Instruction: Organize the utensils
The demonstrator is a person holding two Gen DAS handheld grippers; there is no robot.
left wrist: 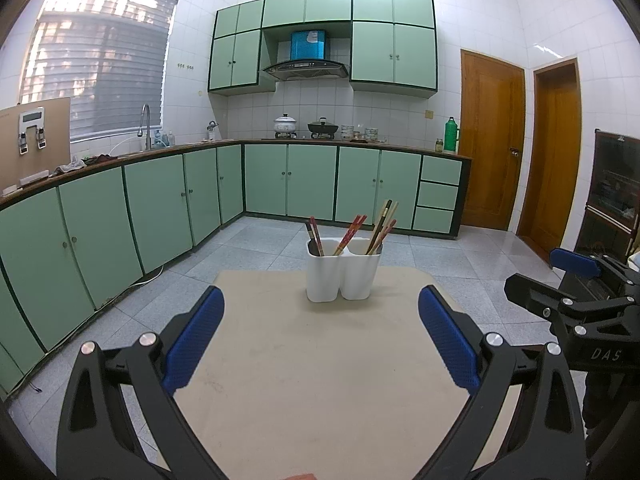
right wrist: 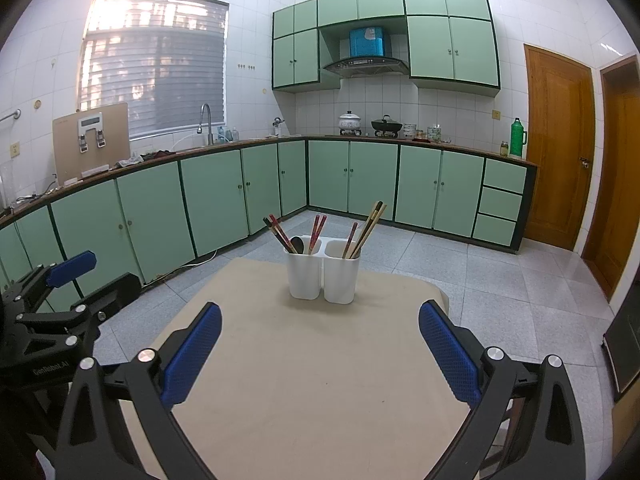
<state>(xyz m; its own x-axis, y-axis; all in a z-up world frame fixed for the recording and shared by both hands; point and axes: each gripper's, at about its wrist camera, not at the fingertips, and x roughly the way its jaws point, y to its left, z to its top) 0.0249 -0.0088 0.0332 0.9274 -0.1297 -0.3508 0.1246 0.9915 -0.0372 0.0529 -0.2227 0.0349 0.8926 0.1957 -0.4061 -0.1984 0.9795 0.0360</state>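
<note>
Standing ahead of both sets of jaws, one white utensil holder [left wrist: 344, 272] with two compartments rests on the far part of the beige table [left wrist: 304, 380], centred between the fingers in each wrist view and well apart from them.

The left gripper [left wrist: 320, 336] has its jaws spread wide with nothing between the two blue pads [left wrist: 192, 344]. The right gripper [right wrist: 320, 344] is likewise wide and empty, its two blue pads [right wrist: 450, 354] flanking bare tabletop.

In the right wrist view the chopsticks [right wrist: 316, 232] fall into three bunches. About three sticks lean left out of the left compartment, two red ones stand near its inner side, and roughly four lean right out of the right compartment. The exact count inside each bunch is hard to tell where the sticks overlap. One dark spoon [right wrist: 297, 243] shows its bowl above the rim of the left compartment.

Each view also catches the other gripper at its outer edge.
</note>
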